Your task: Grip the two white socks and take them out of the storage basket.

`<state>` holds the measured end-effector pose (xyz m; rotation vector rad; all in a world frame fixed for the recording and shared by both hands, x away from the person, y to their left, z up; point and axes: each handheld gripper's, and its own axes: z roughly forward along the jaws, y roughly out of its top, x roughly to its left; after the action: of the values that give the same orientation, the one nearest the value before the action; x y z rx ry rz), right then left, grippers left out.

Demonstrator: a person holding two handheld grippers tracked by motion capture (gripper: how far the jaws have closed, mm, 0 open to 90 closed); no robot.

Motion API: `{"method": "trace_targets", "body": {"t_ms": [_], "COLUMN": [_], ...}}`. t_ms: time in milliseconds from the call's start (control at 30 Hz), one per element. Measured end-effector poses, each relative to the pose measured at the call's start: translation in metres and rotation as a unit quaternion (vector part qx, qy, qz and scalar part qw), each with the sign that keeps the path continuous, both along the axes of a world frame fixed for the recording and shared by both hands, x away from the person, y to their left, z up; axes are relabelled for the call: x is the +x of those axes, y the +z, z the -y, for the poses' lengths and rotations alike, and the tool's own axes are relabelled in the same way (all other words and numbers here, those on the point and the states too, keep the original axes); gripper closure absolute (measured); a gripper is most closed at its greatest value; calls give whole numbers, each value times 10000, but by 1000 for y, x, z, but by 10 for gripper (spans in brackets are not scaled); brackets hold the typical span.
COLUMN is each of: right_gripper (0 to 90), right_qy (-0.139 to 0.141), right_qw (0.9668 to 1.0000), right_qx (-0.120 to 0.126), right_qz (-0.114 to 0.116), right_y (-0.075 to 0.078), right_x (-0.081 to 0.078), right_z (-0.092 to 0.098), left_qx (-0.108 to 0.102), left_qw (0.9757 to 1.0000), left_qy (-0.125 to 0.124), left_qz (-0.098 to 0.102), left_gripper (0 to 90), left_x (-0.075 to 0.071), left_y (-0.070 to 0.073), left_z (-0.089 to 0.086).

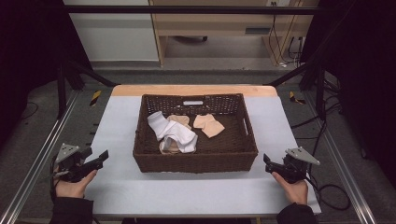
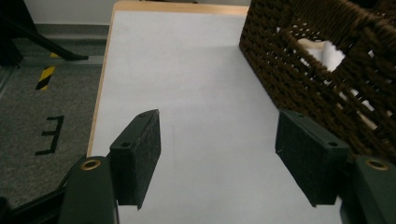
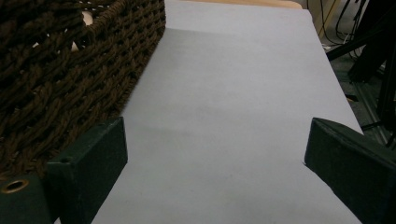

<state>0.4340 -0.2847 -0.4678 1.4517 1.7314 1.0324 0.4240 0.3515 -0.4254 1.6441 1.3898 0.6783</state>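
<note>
A dark brown wicker basket [image 1: 196,163] stands in the middle of the white table [image 1: 121,121]. Inside it lie white socks [image 1: 173,130] and beige socks [image 1: 208,125]. My left gripper [image 1: 95,161] rests at the table's front left corner, held by a hand, open with nothing between its jaws. In the left gripper view the left gripper [image 2: 217,156] has the basket's wall [image 2: 317,70] close on its right. My right gripper [image 1: 269,163] sits at the front right, open and empty. In the right gripper view the right gripper [image 3: 215,172] has the basket [image 3: 65,70] on its left.
Metal frame rails [image 1: 37,158] run along both sides of the table. Cables [image 1: 334,196] trail on the floor at the right. A wooden strip [image 1: 194,89] edges the table's far side. Bare table surface lies on either side of the basket.
</note>
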Motion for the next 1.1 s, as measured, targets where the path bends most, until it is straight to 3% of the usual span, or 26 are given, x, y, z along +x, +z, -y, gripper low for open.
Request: {"method": "trace_targets", "body": {"t_ms": [400,500,667,1100], "right_gripper": [58,68,66,68], "right_qy": [-15,19,20,62], "right_qw": [10000,9999,9999,9998], "right_qx": [4,64,50,-23], "right_qz": [-3,-137,-128,-186], "right_y": [-1,-1,-3,-5], "right_x": [-2,-2,-2,-1], "right_z": [2,3,3,2], "left_qx": [-188,-178,-201,-265], "left_qw": [9994,9988,9979,9962], "left_qy": [-113,-207,-284,-573], "left_qz": [279,407,537,606], "left_gripper": [362,375,378,373], "left_x": [-3,0,7,24], "left_y": [21,33,46,74], "left_z": [8,10,17,46]}}
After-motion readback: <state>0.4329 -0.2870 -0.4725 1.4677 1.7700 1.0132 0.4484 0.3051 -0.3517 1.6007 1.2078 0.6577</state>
